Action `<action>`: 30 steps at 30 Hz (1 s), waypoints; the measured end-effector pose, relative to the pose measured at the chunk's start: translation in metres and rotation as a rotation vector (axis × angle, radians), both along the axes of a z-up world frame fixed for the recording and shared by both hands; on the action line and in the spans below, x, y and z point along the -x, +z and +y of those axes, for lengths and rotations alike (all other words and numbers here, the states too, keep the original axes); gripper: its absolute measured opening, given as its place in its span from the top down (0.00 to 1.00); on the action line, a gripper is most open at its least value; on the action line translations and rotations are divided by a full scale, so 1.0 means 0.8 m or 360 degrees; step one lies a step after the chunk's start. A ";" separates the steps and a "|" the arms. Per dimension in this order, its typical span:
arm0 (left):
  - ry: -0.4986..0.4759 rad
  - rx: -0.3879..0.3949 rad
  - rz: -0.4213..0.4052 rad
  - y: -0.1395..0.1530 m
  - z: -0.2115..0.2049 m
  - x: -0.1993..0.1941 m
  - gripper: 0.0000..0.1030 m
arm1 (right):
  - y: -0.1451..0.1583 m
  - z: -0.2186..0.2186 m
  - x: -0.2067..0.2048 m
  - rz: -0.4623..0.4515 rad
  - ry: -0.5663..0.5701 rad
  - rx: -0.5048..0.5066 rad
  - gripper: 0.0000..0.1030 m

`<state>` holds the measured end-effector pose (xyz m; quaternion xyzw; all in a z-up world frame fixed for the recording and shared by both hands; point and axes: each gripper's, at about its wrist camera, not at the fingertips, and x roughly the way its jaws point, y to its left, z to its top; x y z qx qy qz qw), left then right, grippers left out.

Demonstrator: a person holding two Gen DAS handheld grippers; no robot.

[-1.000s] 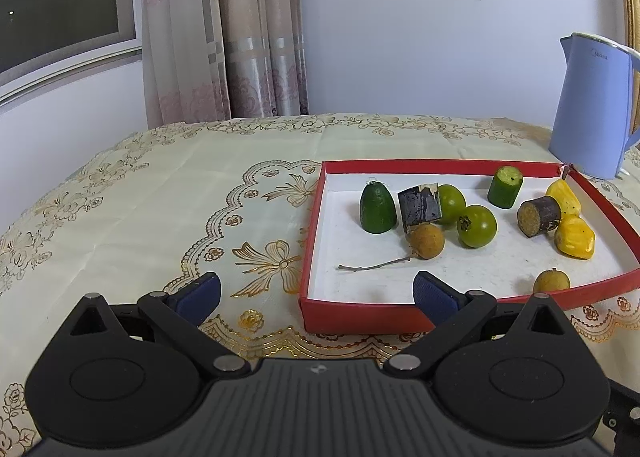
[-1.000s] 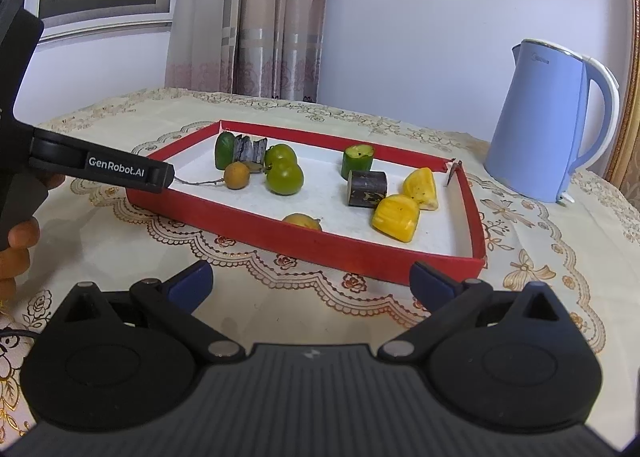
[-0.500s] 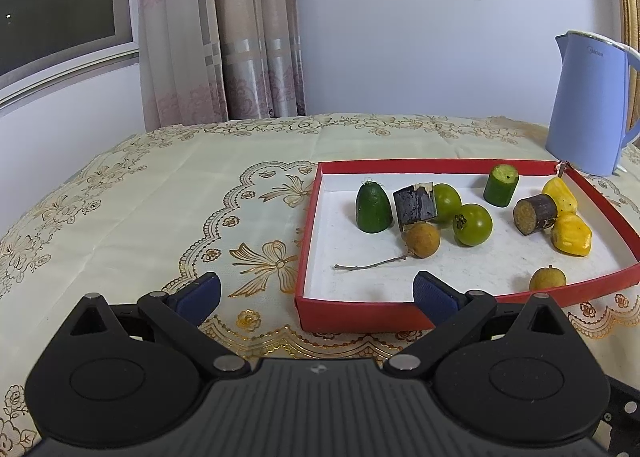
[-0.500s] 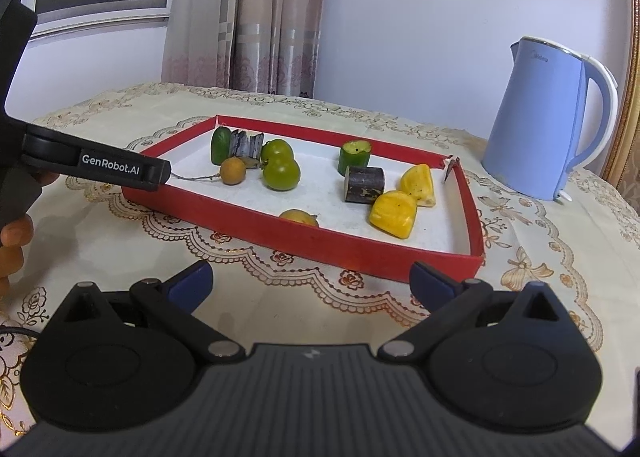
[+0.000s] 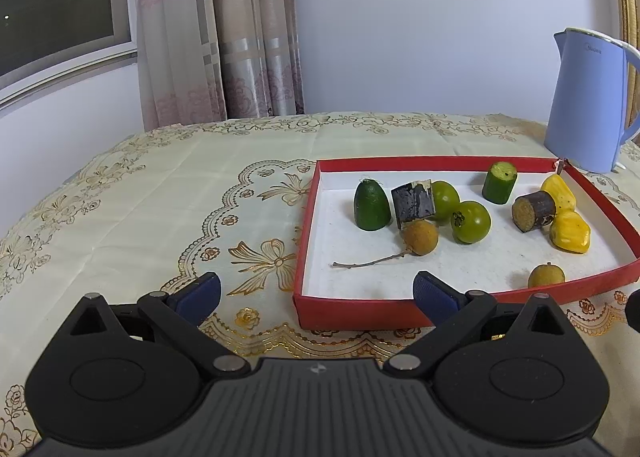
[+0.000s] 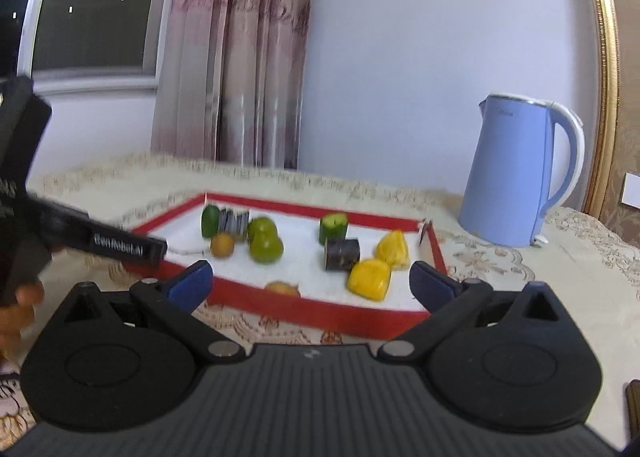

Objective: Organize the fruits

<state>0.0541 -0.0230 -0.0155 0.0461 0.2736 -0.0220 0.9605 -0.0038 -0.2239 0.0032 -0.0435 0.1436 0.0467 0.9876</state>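
We hold the left gripper (image 5: 316, 293) and right gripper (image 6: 308, 280) spread wide, empty, before the shallow red cardboard tray (image 5: 360, 315) on the embroidered tabletop (image 5: 160, 209). Inside lie round green fruits (image 5: 471, 221), cylindrical cut pieces (image 5: 534, 211) and lumpy yellow segments (image 5: 569, 231).

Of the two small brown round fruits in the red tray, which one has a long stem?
The brown fruit beside the dark block; the other has none.

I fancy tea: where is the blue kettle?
In both views the blue kettle stands on the tablecloth at the far right, just behind the red tray's far right corner.
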 end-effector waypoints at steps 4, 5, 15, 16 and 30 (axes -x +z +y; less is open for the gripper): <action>0.0000 -0.0006 -0.0003 0.000 0.000 0.000 0.00 | -0.009 0.005 -0.013 0.0141 0.0005 0.0053 0.00; 0.0000 -0.0007 -0.0004 0.000 -0.001 0.000 0.00 | -0.011 0.008 -0.015 0.0176 0.0009 0.0075 0.00; -0.0001 -0.0016 -0.0006 0.000 -0.003 0.001 0.00 | -0.031 0.034 -0.035 0.0440 0.0150 0.0206 0.00; -0.0007 -0.0014 -0.0004 0.000 -0.003 0.001 0.00 | -0.031 0.034 -0.034 0.0442 0.0171 0.0192 0.00; -0.0011 -0.0019 -0.0006 0.000 -0.004 0.002 0.00 | -0.044 0.022 -0.054 0.0650 0.0249 0.0040 0.00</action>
